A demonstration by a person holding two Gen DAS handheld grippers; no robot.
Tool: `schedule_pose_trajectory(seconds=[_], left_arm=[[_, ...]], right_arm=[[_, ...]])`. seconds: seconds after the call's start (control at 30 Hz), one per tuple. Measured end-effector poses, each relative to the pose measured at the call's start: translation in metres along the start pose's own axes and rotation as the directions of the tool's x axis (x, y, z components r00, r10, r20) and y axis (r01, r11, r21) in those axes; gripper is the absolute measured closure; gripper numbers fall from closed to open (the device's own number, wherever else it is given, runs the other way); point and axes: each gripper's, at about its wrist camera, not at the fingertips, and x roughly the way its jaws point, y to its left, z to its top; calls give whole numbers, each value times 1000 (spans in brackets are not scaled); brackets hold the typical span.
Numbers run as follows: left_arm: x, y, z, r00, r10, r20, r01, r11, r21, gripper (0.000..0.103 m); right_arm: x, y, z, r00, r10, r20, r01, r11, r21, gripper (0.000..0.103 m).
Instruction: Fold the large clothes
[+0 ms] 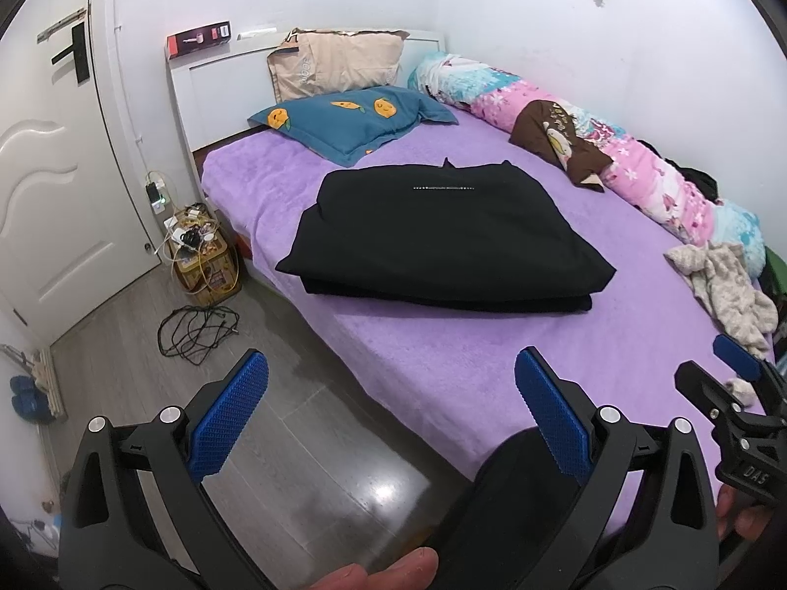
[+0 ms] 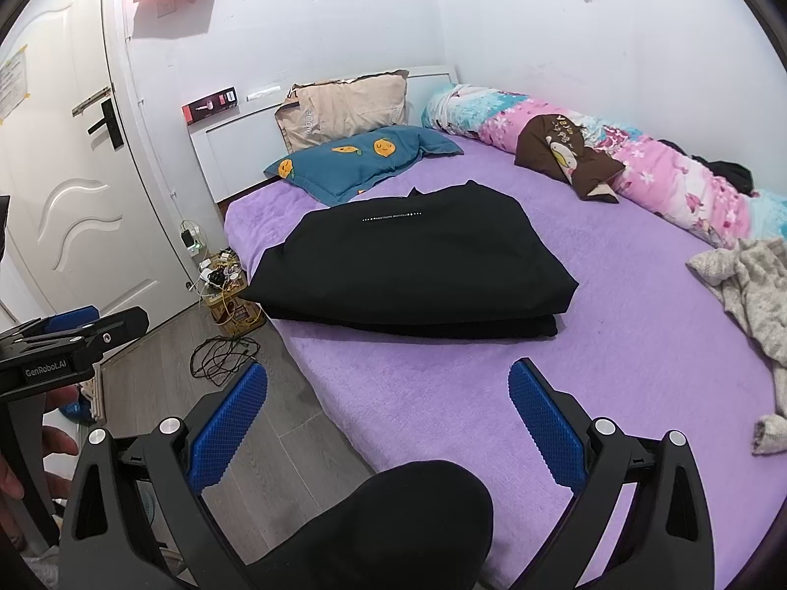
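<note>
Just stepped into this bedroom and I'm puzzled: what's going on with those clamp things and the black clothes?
A person is holding a two-finger gripper in each hand. Both the left gripper and the right gripper are open, holding nothing, back from the bed. The black garment lies folded into a neat stack on the purple bedspread. A grey garment lies crumpled nearby, unfolded.

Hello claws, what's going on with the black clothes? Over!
Both claws, left and right, open, empty, off the bed. Black garment folded on purple blanket. Nothing in the way.
</note>
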Motion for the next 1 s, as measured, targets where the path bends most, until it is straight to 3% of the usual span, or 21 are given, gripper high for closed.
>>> schedule_pose_trajectory(seconds=[0.63,1.0], left_arm=[[0,0,0,1000,-6,-10,6,1000,-6,6],[-5,4,1,998,44,33,-44,999,-6,6]], right_arm=[[0,-1,1,1000,-1,0,1,1000,1,6],[-1,-1,1,1000,0,-1,0,1000,0,6]])
